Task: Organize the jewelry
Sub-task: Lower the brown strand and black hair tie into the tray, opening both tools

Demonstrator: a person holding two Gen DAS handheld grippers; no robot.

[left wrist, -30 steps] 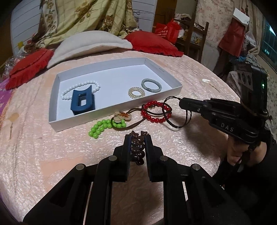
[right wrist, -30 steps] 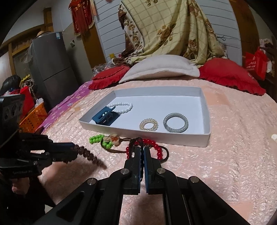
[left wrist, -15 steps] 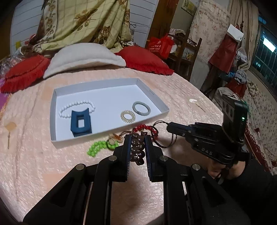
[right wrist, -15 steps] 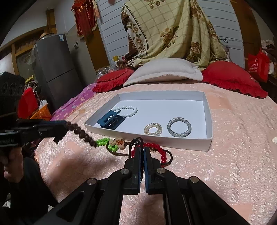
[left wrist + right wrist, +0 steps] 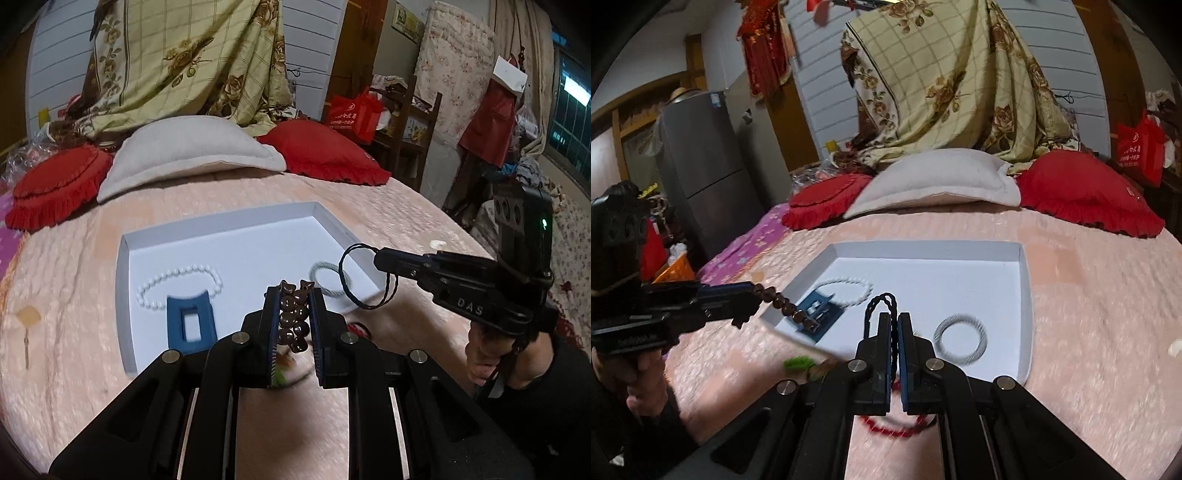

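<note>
Underneath everything I have a pink quilted bedspread (image 5: 92, 295), with red cushions (image 5: 55, 192) and a pale pillow (image 5: 192, 155) at its far end and a floral checked blanket (image 5: 960, 81) draped behind them. A white tray (image 5: 123, 295) lies on the spread; inside it sit a white bead bracelet (image 5: 177, 277), a blue hair claw (image 5: 190, 321) and a grey twisted ring (image 5: 960, 339).

Only my right wrist view shows the grey refrigerator (image 5: 701, 177) off to the side, plus a red bead bracelet (image 5: 894, 428) and something green (image 5: 798, 363), blurred, on the spread in front of the tray. Only my left wrist view shows the wooden shelf (image 5: 410, 122) and red bag (image 5: 354, 110) on the other side of the room.

My left gripper (image 5: 293, 317) is pinched narrow on a brown bead bracelet (image 5: 293, 321), held above the tray's near edge; in the right view the beads hang from it over the hair claw. My right gripper (image 5: 897, 332) is nearly closed on a dark cord loop (image 5: 349, 277), held level in a fist (image 5: 487, 354), the loop dangling over the tray's near right corner.
</note>
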